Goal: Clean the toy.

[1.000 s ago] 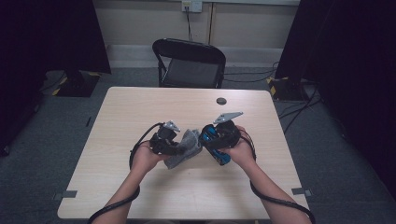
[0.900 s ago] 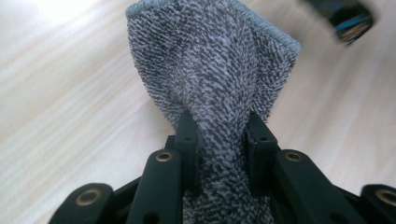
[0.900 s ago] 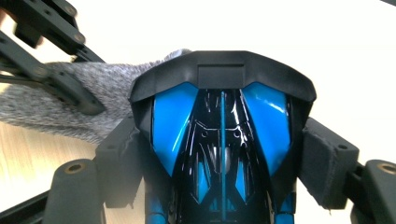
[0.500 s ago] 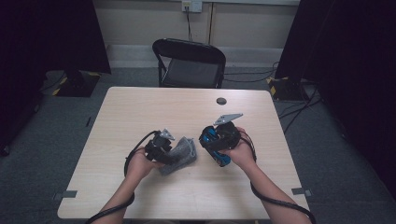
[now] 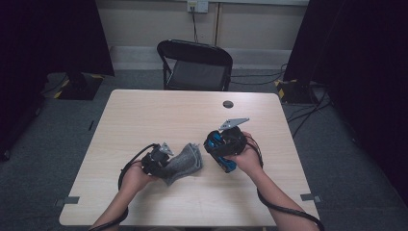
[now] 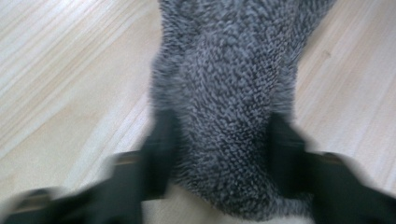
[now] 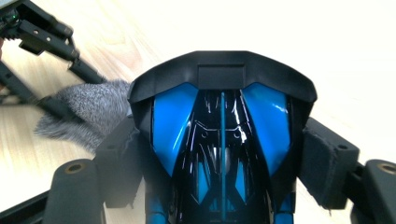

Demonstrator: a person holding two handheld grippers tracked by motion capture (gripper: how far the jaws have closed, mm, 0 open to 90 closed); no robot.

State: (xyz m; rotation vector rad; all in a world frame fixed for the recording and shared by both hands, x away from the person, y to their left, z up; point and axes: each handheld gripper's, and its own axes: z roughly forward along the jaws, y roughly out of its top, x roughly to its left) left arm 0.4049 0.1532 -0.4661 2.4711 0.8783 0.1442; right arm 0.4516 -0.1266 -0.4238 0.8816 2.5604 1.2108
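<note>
Left gripper (image 5: 161, 159) jaws pinching grey cloth (image 6: 229, 116); right gripper (image 7: 219, 186) jaws clamping blue-black toy car (image 7: 222, 140).

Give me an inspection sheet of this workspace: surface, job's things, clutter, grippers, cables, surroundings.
Surface: light wood table, mostly bare.
Job's things: grey fuzzy cloth bunched on the table between the hands; blue-and-black toy car lifted off the table.
Clutter: small dark round disc near the far edge of the table.
Grippers: left gripper has its jaws closed on the cloth; right gripper has its jaws clamped on the sides of the car.
Cables: black cable loops from the left gripper; another black cable trails along the right forearm.
Surroundings: black folding chair beyond the table, dark curtains on both sides, wall socket with a lead, grey carpet.
</note>
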